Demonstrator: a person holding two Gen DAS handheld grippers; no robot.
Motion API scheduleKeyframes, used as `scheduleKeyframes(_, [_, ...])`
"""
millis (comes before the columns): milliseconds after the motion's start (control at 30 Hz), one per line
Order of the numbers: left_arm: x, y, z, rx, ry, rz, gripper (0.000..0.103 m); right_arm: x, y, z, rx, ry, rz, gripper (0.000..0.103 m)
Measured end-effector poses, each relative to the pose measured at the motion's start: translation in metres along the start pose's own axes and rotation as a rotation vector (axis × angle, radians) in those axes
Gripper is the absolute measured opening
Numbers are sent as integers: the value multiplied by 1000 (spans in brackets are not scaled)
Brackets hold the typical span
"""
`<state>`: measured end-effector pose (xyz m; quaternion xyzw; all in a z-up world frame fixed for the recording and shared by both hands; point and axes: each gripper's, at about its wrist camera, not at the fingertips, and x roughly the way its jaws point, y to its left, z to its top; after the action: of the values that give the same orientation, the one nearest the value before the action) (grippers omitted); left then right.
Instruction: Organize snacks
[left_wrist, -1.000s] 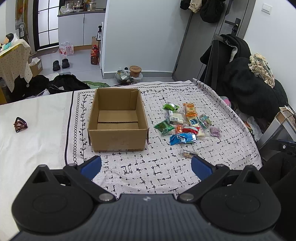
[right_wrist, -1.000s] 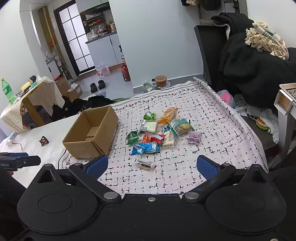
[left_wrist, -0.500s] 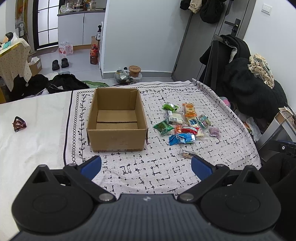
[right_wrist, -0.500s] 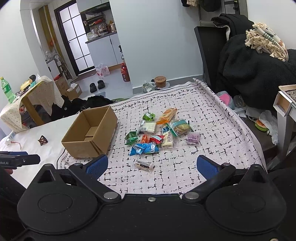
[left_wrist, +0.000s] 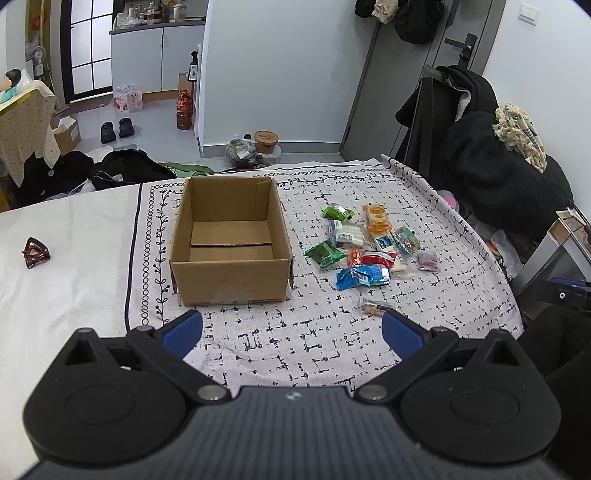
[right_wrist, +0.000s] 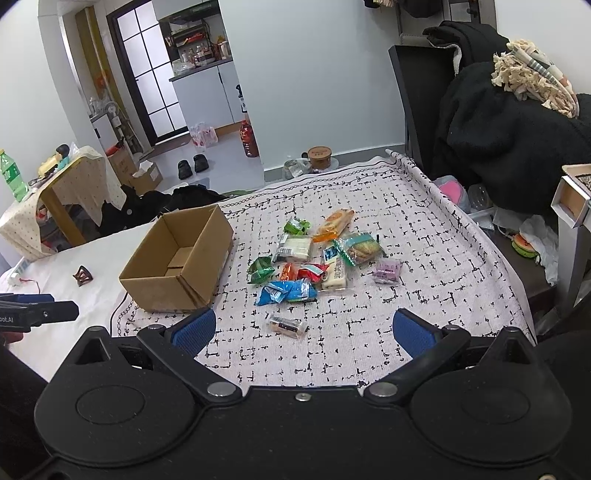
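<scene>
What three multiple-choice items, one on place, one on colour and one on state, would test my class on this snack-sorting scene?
1. Where do the snacks lie relative to the cardboard box in the left wrist view?
A. inside it
B. to its right, on the patterned cloth
C. to its left

2. What colour is the wrapper nearest the clear-wrapped snack?
A. blue
B. pink
C. black

3. How do the jaws of the right gripper stand?
A. shut on a snack
B. shut on nothing
C. open, holding nothing

Answers: 1 B, the box interior shows only bare cardboard; 2 A, the blue pack lies just beyond it; 3 C, the blue pads sit wide apart.
</scene>
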<state>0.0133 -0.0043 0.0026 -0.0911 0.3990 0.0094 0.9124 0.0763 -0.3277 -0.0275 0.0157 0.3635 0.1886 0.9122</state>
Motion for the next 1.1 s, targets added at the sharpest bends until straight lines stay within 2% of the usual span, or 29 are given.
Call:
scheduleKeyframes(233, [12,-1,6,30,0,0,103,13,-3,0,-7,18,-18,103])
scheduleKeyframes(1100, [103,-18,41,96,71,-18,103,70,-36,10,38,65,-54,103])
